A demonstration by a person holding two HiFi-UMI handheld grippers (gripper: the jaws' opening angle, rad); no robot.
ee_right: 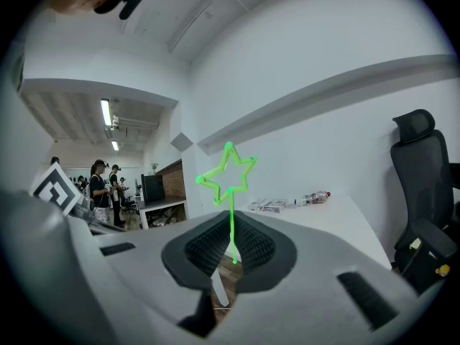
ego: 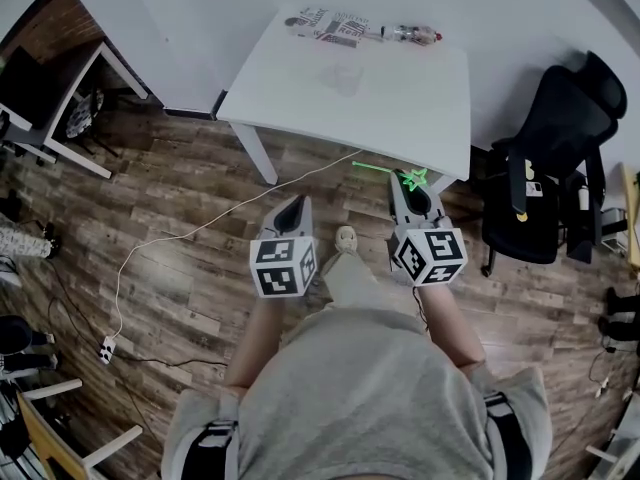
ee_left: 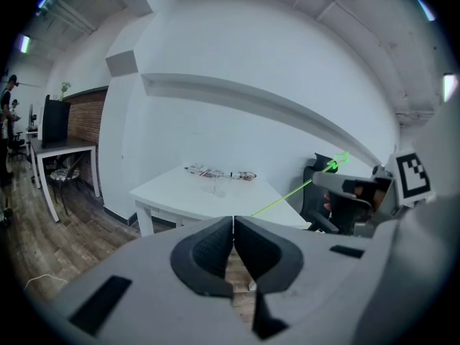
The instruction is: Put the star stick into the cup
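The head view shows both grippers held over the wooden floor (ego: 170,198), short of the near edge of the white worktop (ego: 400,108). The left gripper (ego: 296,208) is well apart from that edge. Its own view shows its jaws (ee_left: 233,244) closed pad to pad with nothing between them.

A clear cup (ego: 345,75) stands faintly visible near the middle of the worktop, toward the far edge. Behind it, a printed packet (ego: 330,25) and a bottle (ego: 412,35) lie along that edge. The left gripper view shows the cup (ee_left: 218,187) only as a pale outline.

The right gripper (ego: 416,190) is closed on the green star stick (ego: 385,170), just below the near right corner. From above, the star sits at the jaw tips and the stick runs leftward. The left gripper view shows the stick (ee_left: 295,190) slanting, while the right gripper (ee_right: 231,249) view shows the star stick (ee_right: 228,175) upright, pinched between the pads. A black chair (ego: 560,158) stands right of the worktop.
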